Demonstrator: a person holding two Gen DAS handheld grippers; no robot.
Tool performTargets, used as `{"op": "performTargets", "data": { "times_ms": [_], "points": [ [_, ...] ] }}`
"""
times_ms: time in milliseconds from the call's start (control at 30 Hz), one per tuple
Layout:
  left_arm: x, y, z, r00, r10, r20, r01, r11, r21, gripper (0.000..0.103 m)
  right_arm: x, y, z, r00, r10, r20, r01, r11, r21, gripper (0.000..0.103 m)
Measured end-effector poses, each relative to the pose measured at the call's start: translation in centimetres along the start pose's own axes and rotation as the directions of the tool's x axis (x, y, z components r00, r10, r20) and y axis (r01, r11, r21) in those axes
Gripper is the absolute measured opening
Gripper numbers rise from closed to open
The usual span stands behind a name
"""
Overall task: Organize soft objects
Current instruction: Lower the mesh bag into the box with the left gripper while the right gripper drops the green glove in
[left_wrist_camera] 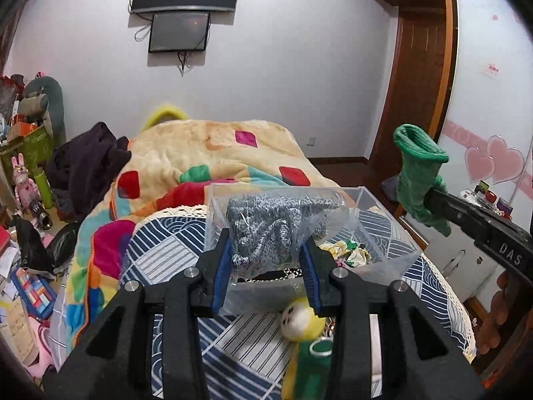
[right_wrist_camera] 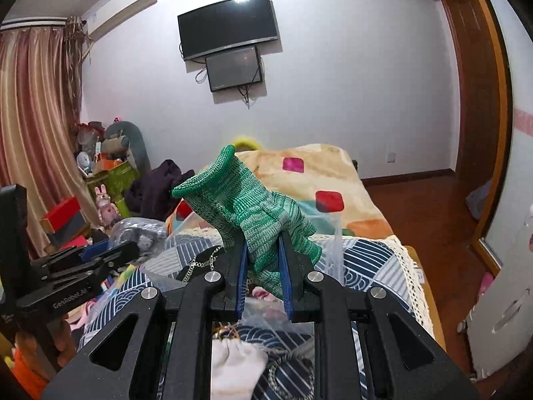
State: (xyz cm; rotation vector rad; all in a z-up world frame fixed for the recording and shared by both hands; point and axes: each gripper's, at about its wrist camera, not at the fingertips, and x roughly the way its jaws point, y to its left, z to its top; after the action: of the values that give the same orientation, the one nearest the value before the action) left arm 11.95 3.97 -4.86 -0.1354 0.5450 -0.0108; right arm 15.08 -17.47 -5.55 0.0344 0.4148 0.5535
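My left gripper [left_wrist_camera: 265, 260] is shut on a clear plastic bag holding grey knit gloves [left_wrist_camera: 266, 226], held above a clear plastic box [left_wrist_camera: 359, 200] on the patterned table. My right gripper [right_wrist_camera: 263, 266] is shut on a green knit glove [right_wrist_camera: 253, 213], cuff pointing up; it shows at the right of the left wrist view [left_wrist_camera: 419, 173]. The left gripper appears at the left of the right wrist view [right_wrist_camera: 103, 253]. A yellow and green soft toy [left_wrist_camera: 303, 330] lies under my left gripper. A white sock [right_wrist_camera: 233, 363] lies below my right gripper.
The table has a blue and white patterned cloth [left_wrist_camera: 173, 250] with a lace edge. Behind it is a bed with a colourful blanket [left_wrist_camera: 206, 153] and dark clothes [left_wrist_camera: 90, 166]. Clutter and toys fill the floor at left [left_wrist_camera: 26, 200]. A wardrobe [left_wrist_camera: 493, 100] stands right.
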Motion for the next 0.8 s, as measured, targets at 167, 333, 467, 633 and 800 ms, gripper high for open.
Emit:
{"op": "performTargets", "data": {
  "times_ms": [167,333,467,633,800],
  "points": [
    [3.0,-0.4,0.0,0.999,0.009,-0.052,-0.008,1.0,0.025,0.038,2.5,0.3,-0.3,0.998,-0.015,-0.059,0.015,1.0,-0.011,0.016],
    [5.9,-0.9,-0.2,0.993,0.024,-0.112,-0.019,0.999,0.05,0.038,5.3,-0.1,-1.0,0.989,-0.028,-0.143,0.027,1.0,-0.007,0.016],
    [7.4,-1.2,-0.6,0.989,0.027,-0.146,-0.02,0.998,0.054,0.038,6.4,-0.3,-1.7,0.98,-0.032,-0.197,0.031,0.999,-0.009,0.016],
    [8.5,-1.5,-1.1,0.985,0.042,-0.169,-0.031,0.997,0.07,0.04,7.0,-0.3,-2.1,0.969,-0.034,-0.243,0.031,0.999,-0.014,0.016],
    [8.3,-1.4,-1.0,0.984,0.034,-0.175,-0.023,0.998,0.063,0.048,7.2,-0.4,-2.2,0.964,-0.03,-0.266,0.029,1.0,-0.008,0.019]
  ]
}}
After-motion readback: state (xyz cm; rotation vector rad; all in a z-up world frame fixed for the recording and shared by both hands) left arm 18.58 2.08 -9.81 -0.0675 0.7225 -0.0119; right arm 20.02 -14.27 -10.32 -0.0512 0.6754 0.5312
